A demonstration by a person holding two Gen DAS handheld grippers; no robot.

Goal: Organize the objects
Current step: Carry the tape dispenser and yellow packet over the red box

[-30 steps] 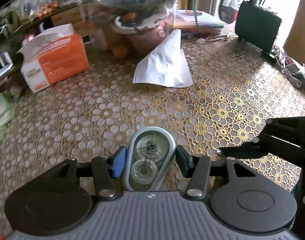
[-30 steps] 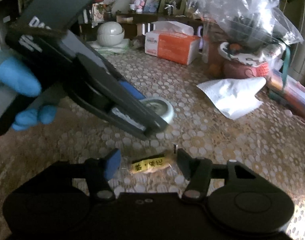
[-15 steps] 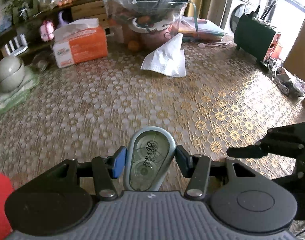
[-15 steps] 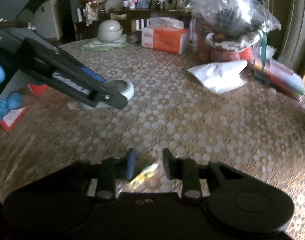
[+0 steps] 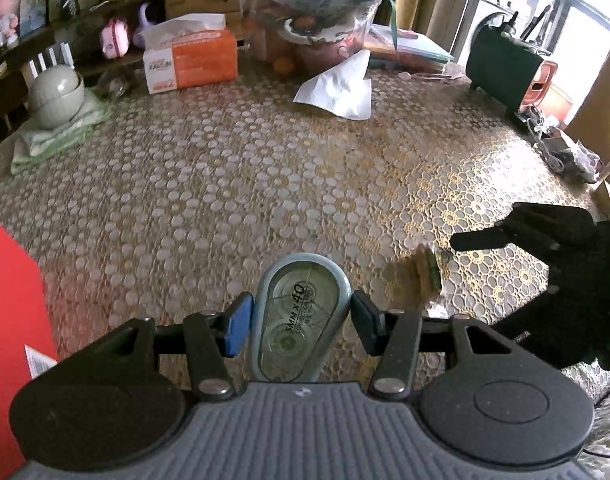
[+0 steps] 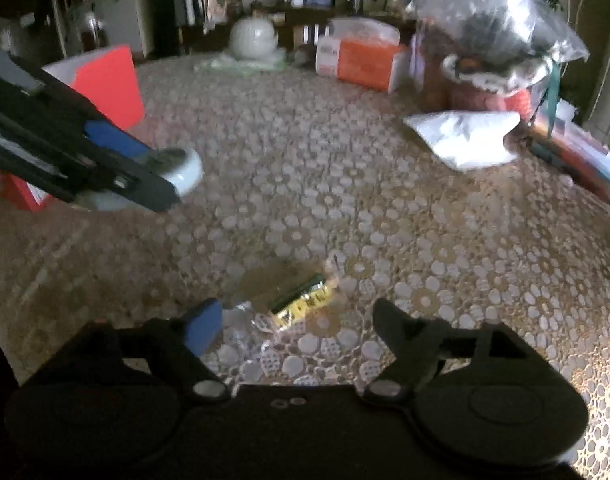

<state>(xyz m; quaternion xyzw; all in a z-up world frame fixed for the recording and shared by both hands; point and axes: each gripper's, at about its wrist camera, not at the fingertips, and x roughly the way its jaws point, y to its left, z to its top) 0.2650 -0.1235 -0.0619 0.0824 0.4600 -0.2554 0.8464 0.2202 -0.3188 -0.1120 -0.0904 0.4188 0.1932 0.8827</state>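
The correction tape (image 5: 301,320) is clamped between the fingers of the left gripper (image 5: 301,322), lifted over the desk (image 5: 233,184). It could be dropped if this narrow hold slips. The fingers of the right gripper (image 6: 297,324) are spread apart, and the yellow wrapped packet (image 6: 301,304) lies loose on the desk between them; it may be pushed away. Farther, a red box (image 6: 109,84) stands.

Left tool (image 5: 301,318) black with ribbed grey base, silver screws, one blue fingertip pad (image 5: 237,330)
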